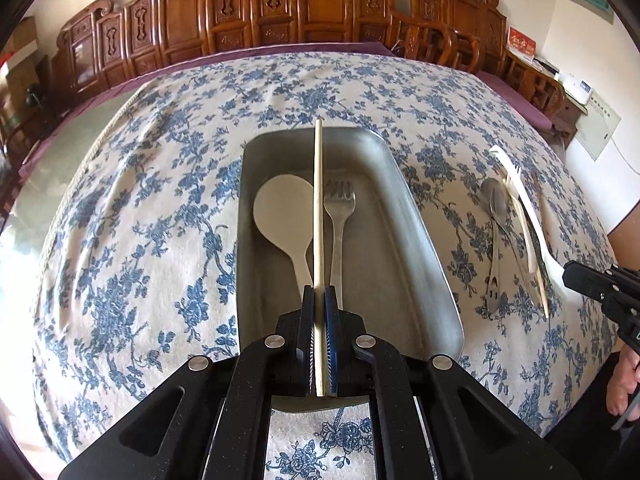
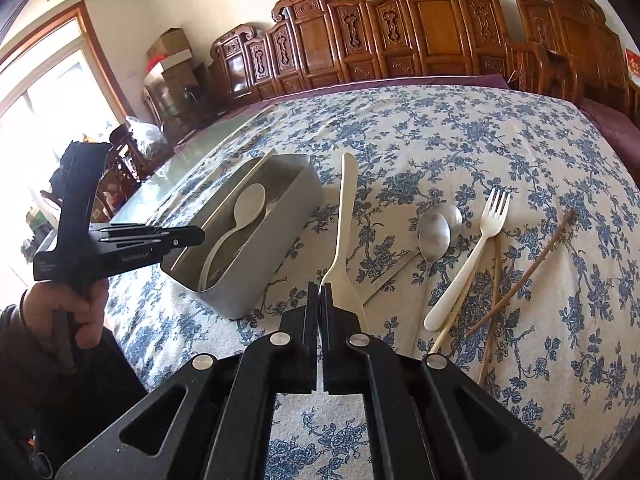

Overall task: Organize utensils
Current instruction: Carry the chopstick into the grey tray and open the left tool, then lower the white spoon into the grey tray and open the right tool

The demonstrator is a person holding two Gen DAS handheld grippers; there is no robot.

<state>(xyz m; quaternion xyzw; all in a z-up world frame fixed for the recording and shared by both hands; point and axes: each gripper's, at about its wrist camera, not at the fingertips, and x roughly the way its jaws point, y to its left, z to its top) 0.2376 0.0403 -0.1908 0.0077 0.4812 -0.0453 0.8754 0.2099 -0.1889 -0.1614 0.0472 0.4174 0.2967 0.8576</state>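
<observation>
The pale chopstick point(image 1: 318, 208) is pinched between the pads of the left gripper point(image 1: 319, 300), its length running out over the grey metal tray point(image 1: 416, 240), which serves here as the landmark. Inside the tray lie a cream serving spoon point(image 1: 285, 216) on the side away from the loose cutlery and a metal fork point(image 1: 339, 216) beside it; the chopstick hangs between the two, and from the right wrist view its far end seems to rest near the tray's far rim.

Outside the tray, on the floral cloth point(image 2: 460, 140), wait a cream knife point(image 2: 344, 232) nearest the tray, then two steel spoons point(image 2: 434, 234), a cream fork point(image 2: 476, 248), and the brown chopsticks point(image 2: 520, 276) farthest from it. The right gripper point(image 2: 319, 292) is closed with nothing visibly between its pads, hovering just by the knife's handle.

The step in hand appears to be laying the chopstick into the tray. The next move likely calls for lowering it flat alongside the fork and parting the pads; the right gripper would need to widen before taking the knife.
</observation>
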